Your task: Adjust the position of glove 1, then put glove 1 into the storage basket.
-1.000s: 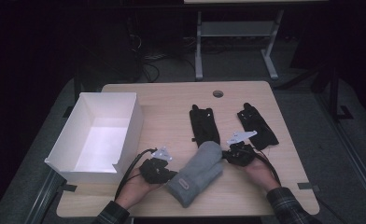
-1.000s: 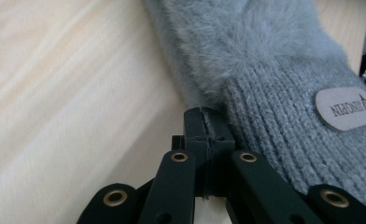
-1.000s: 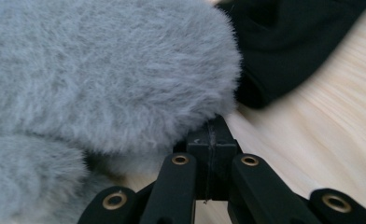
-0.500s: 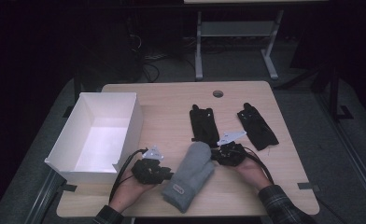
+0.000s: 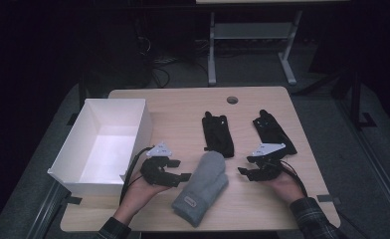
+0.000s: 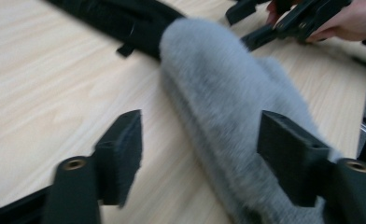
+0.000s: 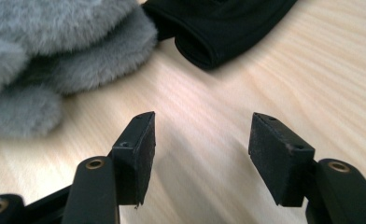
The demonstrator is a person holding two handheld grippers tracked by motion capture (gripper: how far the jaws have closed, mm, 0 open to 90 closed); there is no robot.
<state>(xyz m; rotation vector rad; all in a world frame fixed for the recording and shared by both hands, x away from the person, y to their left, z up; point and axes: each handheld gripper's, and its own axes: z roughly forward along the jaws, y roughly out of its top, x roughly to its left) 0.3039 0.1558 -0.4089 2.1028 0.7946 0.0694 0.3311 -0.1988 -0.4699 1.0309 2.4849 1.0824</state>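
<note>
I'm looking down at the wooden table (image 5: 183,107), grommet hole (image 5: 232,99) near the far edge at 12 o'clock. White open box (image 5: 108,142) sits at 9 o'clock, hanging slightly over the left edge, nothing visible inside. Grey fuzzy mitten (image 5: 202,186) lies near the front edge around 6 o'clock, cuff with a small tag toward me, tip pointing away and a bit right. Two black gloves lie flat past it: the left black glove (image 5: 217,133) at about 12 from the mitten, its near end just beside the mitten tip, and the right black glove (image 5: 273,130) at roughly 2 o'clock, apart from the other one. My left gripper (image 5: 180,170) is just off the mitten at its 9 o'clock, jaws spread; in the left gripper view (image 6: 200,154) the mitten (image 6: 237,112) runs between the two pads, close against the right-hand one, can't tell if it's actually touching. My right gripper (image 5: 243,167) is at the mitten's 3 o'clock, near the right glove's near end, jaws spread and holding nothing; in the right gripper view (image 7: 202,149) there's bare wood between the pads, grey fur (image 7: 64,51) at 10 o'clock and a black glove cuff (image 7: 218,28) at 12 o'clock. Cables trail back from both grippers along my hands.
</note>
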